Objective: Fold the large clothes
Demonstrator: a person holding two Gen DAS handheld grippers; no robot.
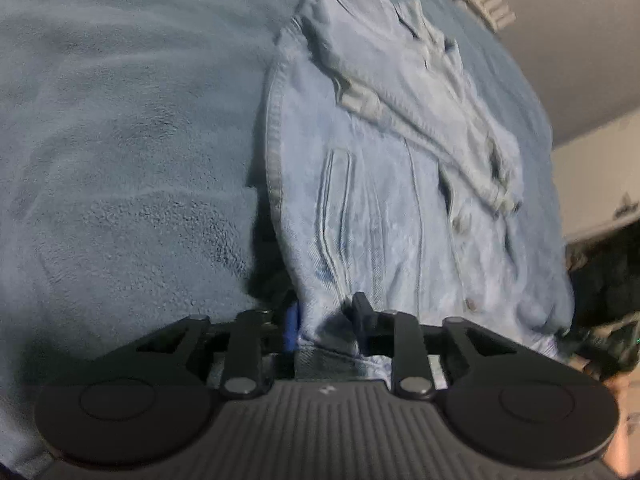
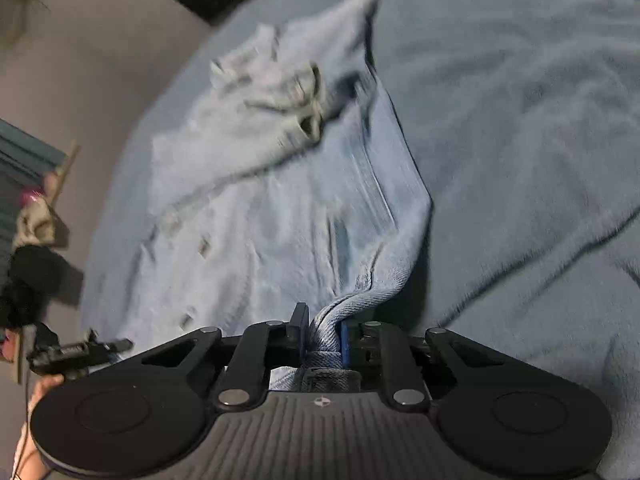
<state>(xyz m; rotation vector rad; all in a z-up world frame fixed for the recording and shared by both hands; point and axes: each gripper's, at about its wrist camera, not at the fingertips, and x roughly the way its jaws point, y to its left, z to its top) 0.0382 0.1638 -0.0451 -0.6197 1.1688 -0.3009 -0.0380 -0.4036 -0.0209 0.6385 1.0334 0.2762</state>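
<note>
A pale blue denim jacket (image 1: 384, 208) lies spread on a blue fleece blanket (image 1: 120, 140), with its sleeves folded across the chest and its collar at the far end. My left gripper (image 1: 326, 320) is shut on the jacket's near hem at its left corner, the cloth bunched between the fingers. In the right wrist view the same jacket (image 2: 260, 208) stretches away from me. My right gripper (image 2: 324, 336) is shut on the hem's right corner, where the denim is gathered into a twisted ridge between the pads. The left gripper (image 2: 76, 354) shows at the lower left of that view.
The fleece blanket (image 2: 520, 120) covers the surface on both sides of the jacket. Beyond the blanket's edge lie a grey floor (image 2: 100, 60), a dark bundle (image 2: 28, 276) and a white ribbed object (image 1: 494, 4). A person's hand (image 2: 44, 386) holds the left gripper.
</note>
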